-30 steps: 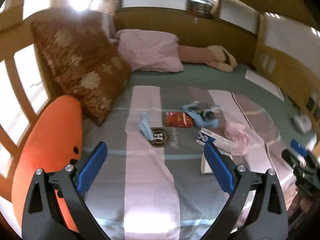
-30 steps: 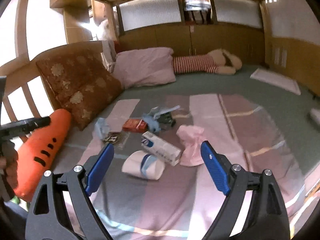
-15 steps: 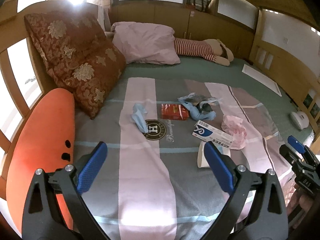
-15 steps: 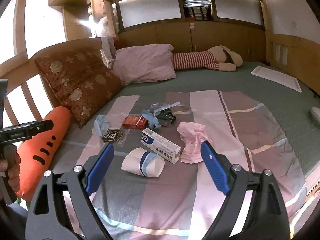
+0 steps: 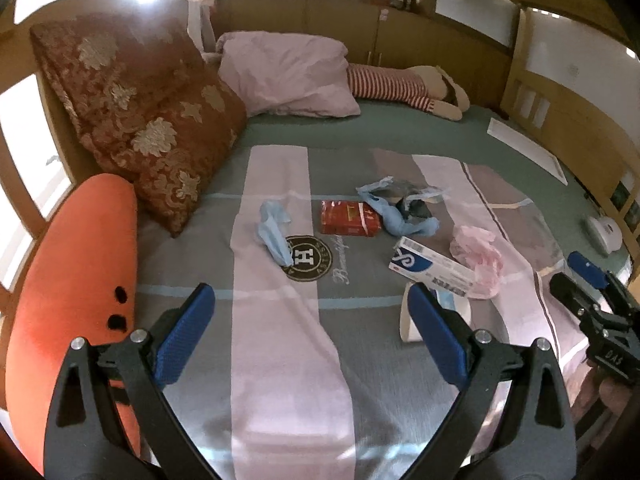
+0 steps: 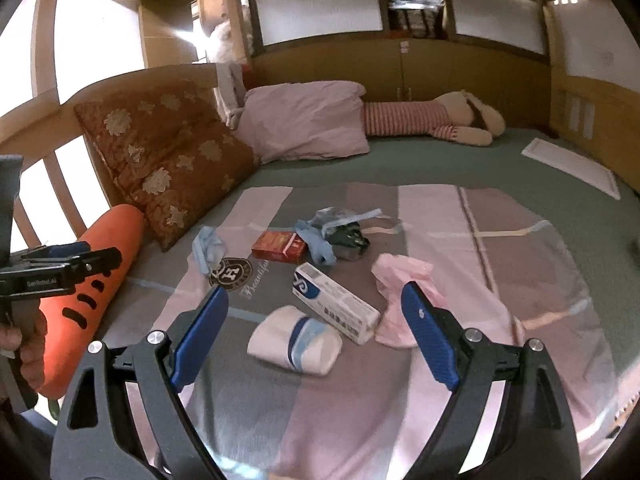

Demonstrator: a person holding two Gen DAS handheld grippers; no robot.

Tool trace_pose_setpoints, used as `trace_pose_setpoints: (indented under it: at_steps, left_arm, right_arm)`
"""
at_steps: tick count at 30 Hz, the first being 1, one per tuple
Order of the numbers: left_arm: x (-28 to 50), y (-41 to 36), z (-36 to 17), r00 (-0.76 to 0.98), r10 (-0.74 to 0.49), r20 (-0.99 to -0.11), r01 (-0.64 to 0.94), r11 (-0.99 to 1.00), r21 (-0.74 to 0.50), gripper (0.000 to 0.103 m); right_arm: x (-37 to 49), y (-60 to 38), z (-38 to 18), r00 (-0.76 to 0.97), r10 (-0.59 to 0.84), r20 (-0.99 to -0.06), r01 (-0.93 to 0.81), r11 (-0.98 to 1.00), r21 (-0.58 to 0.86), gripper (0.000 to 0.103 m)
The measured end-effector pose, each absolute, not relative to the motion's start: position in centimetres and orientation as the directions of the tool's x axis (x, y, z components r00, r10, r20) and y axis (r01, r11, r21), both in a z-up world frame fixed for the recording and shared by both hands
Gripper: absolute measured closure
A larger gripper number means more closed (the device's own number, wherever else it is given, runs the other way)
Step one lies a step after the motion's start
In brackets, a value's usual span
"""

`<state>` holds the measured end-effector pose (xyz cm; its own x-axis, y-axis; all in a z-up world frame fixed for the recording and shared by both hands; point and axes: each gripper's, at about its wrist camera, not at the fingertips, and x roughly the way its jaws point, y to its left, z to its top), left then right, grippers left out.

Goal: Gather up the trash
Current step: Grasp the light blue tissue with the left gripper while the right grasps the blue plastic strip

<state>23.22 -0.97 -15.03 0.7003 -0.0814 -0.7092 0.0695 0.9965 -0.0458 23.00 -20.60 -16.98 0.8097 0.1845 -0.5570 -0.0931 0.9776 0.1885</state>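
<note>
Approach step, nothing picked yet. Left gripper (image 5: 310,330) jaws apart, empty, above the bed (image 5: 280,380). Trash mid-bed: blue glove (image 5: 274,236), red pack (image 5: 349,219), white box (image 6: 335,303), paper cup (image 6: 294,339), pink bag (image 6: 400,280). Right gripper (image 6: 316,330) apart, empty; next likely descend on cup.

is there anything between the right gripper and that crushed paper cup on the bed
Nothing visible. The right gripper has its jaws open and empty, and the crushed paper cup lies on the striped blanket straight ahead between them. The toothpaste box sits just beyond the cup, not in the way.
</note>
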Motion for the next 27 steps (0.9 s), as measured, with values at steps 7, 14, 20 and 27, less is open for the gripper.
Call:
trace_pose_setpoints:
  at_steps: [7, 14, 20, 27]
  left_arm:
    - [30.2, -0.4, -18.1, 0.676, -0.045, -0.735, 0.026, 0.999, -0.037, 0.015]
    - [36.5, 0.4, -23.0, 0.627, 0.029, -0.779, -0.027, 1.000, 0.015, 0.018]
    - [40.3, 1.0, -25.7, 0.608, 0.053, -0.792, -0.043, 0.998, 0.035, 0.032]
    - [39.7, -0.3, -24.5, 0.615, -0.058, -0.786, 0.044, 0.998, -0.039, 0.097]
  right_arm:
    - [31.9, -19.2, -21.0, 0.736, 0.193, -0.649, -0.118, 0.980, 0.158, 0.023]
    - [38.7, -18.4, -25.7, 0.662, 0.187, -0.726, -0.103, 0.982, 0.159, 0.033]
    - [41.7, -18.4, -27.8, 0.618, 0.235, -0.750, -0.103, 0.970, 0.218, 0.067]
    - [39.9, -19.1, -24.2, 0.680, 0.278, -0.678, -0.139, 0.957, 0.253, 0.099]
